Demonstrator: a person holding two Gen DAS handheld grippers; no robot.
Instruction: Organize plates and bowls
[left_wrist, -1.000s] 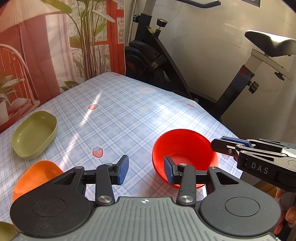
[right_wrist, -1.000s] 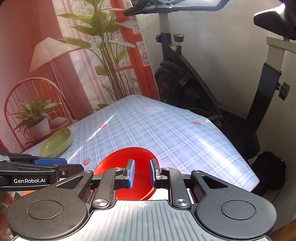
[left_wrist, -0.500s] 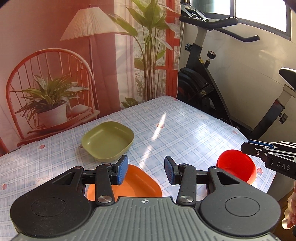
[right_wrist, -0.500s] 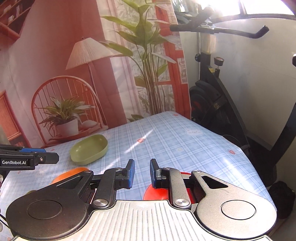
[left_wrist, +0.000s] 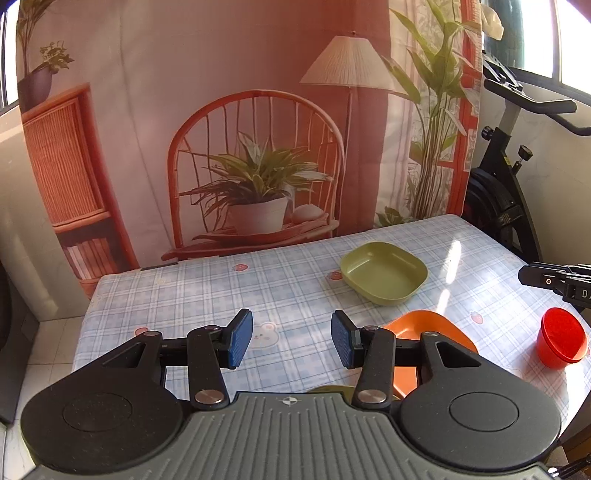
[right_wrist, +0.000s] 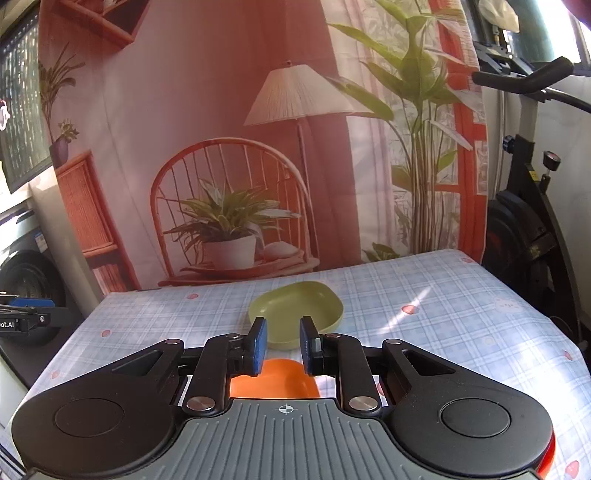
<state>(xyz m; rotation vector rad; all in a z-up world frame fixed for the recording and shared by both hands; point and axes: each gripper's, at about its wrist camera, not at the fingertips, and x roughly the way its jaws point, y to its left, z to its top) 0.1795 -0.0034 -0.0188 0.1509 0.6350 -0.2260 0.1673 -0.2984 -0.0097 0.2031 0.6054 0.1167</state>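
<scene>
- Change of view: one second ago both wrist cameras looked down on the red bowl (left_wrist: 562, 342) at close range. It now sits at the right edge of the left wrist frame, well apart from the left tool (left_wrist: 291, 339). Both tools have been swung away from it toward the backdrop side of the surface (left_wrist: 207, 291).
- Left tool: the jaws have just been opening and now stand moderately apart. Nothing lies between the pads; only the checked cloth shows in the gap.
- Right tool (right_wrist: 283, 344): the jaws stand a narrow gap apart, pads not touching, and grip nothing. Its tip enters the left wrist frame at right centre.
- Meaning for the task: no dish is in hand. Judged from the layout, sorting has hardly begun and the tools are lining up on the next dish.
- Green dish (left_wrist: 384, 272): upright on the surface, right of centre in the left wrist frame. Empty.
- Orange plate (left_wrist: 430, 332): just nearer the camera than the green dish, partly hidden by the tool frame. The visible part is empty.
- Red bowl: upright; its inside is not visible from this angle.
- A further green rim shows at the lower centre of the left wrist frame, mostly hidden.
</scene>
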